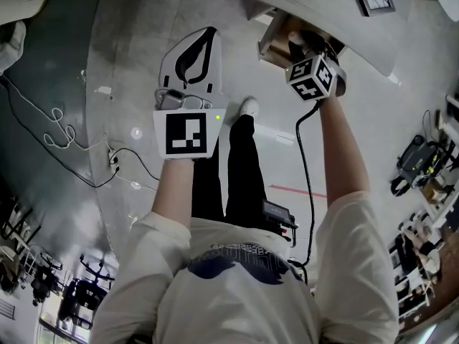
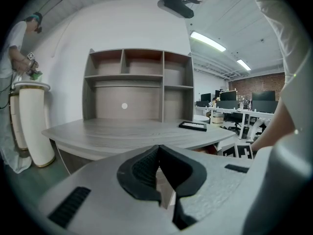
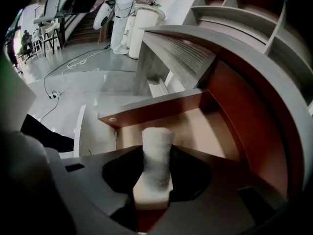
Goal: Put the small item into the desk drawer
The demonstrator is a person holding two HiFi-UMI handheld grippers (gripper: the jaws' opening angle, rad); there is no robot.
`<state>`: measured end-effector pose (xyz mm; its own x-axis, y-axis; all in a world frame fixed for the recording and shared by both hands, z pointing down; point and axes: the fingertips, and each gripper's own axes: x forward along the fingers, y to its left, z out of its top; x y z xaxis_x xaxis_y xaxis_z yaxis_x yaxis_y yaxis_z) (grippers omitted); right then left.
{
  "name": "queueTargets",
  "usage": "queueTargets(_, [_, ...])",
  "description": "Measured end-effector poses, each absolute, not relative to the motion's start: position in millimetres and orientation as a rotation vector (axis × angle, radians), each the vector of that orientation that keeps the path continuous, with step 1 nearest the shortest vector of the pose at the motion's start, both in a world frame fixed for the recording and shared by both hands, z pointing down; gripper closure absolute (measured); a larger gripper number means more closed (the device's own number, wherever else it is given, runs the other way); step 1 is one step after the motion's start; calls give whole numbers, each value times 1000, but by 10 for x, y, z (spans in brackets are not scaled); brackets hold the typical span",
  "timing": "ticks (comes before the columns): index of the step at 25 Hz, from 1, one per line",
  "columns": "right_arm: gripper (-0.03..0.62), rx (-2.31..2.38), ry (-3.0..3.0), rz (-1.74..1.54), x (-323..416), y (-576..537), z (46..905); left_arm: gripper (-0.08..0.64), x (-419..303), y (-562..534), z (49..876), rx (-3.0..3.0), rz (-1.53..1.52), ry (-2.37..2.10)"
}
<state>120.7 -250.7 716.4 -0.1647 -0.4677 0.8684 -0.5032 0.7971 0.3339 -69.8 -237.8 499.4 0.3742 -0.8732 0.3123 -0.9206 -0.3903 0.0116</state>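
White roll (image 3: 157, 148) clamped between right gripper (image 3: 156, 168) fingers (image 3: 190, 174).

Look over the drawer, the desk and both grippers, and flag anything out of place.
Nothing stands out. The desk drawer is open and looks undamaged. The right gripper holds a white roll squarely between its jaws, over the drawer. The left gripper is shut and empty, away from the desk top.

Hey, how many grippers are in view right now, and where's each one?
2. The left gripper is over the floor, jaws shut and empty; the right gripper is over the open drawer, gripping the white roll.
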Motion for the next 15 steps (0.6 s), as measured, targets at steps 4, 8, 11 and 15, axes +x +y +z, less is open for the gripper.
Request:
queueTargets(4, [456, 737, -1763, 53, 1254, -2486, 7238, 551, -707, -2379, 4996, 2445, 384, -1615])
queueTargets(8, [457, 717, -1748, 51, 1261, -2454, 7300, 551, -698, -2365, 5019, 2447, 385, -1608])
queueTargets(11, [457, 692, -1731, 29, 1267, -2458, 7359, 551, -696, -2362, 5061, 2434, 380, -1607])
queueTargets(15, [456, 659, -1681, 6, 1299, -2462, 7453, 551, -713, -2355, 5112, 2423, 390, -1608])
